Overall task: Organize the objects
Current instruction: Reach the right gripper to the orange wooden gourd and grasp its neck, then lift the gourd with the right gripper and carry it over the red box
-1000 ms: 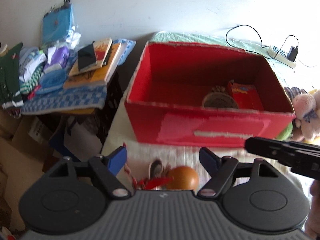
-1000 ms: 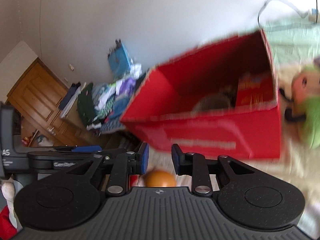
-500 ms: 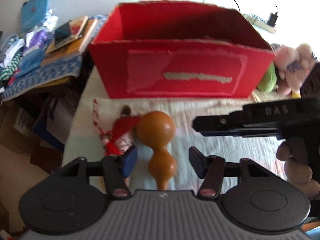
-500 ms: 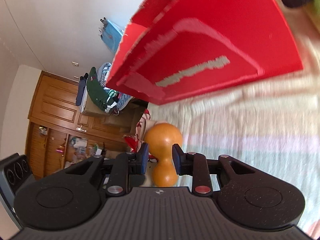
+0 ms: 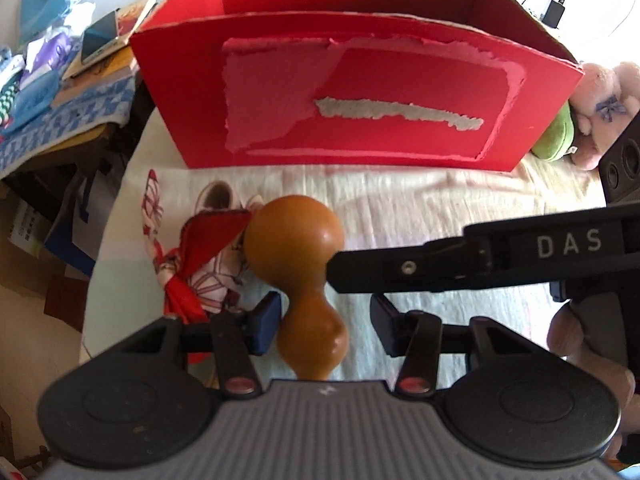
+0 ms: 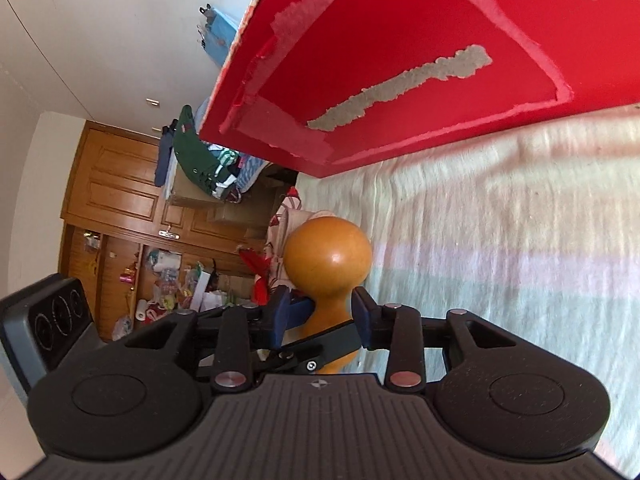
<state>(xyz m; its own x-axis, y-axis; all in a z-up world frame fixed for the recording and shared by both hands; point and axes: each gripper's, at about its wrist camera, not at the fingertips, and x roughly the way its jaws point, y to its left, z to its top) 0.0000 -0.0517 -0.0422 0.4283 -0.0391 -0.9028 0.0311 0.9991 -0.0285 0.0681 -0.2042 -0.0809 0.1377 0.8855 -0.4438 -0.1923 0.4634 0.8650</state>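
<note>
Over the last second both claws have descended from box height to the gourd (image 5: 296,280), and the red box (image 5: 360,92), seen then from above with its contents visible, now shows only its torn front wall. The left claw (image 5: 324,322) is released: its jaws stand well apart on either side of the gourd's narrow waist, the left pad (image 5: 266,322) just beside or touching the waist and the right pad clear of it. The right claw (image 6: 320,314), which was nearly closed a second ago, now brackets the same waist with both pads close against it; whether it is clenched on the gourd or only about to be cannot be told from these views. In the left view the right claw enters from the right as a black bar ending at the gourd, with a hand (image 5: 580,344) behind it. The likely meaning is that pickup of the gourd is in progress, with transfer to the box not yet begun. The gourd lies on the pale cloth in front of the box, touching a red-and-white fabric item (image 5: 200,264) on its left. Its long axis runs from the left claw toward the box, tilted slightly left: the large bulb points at the box, and the small bulb and stem end point back toward the left claw body.
</note>
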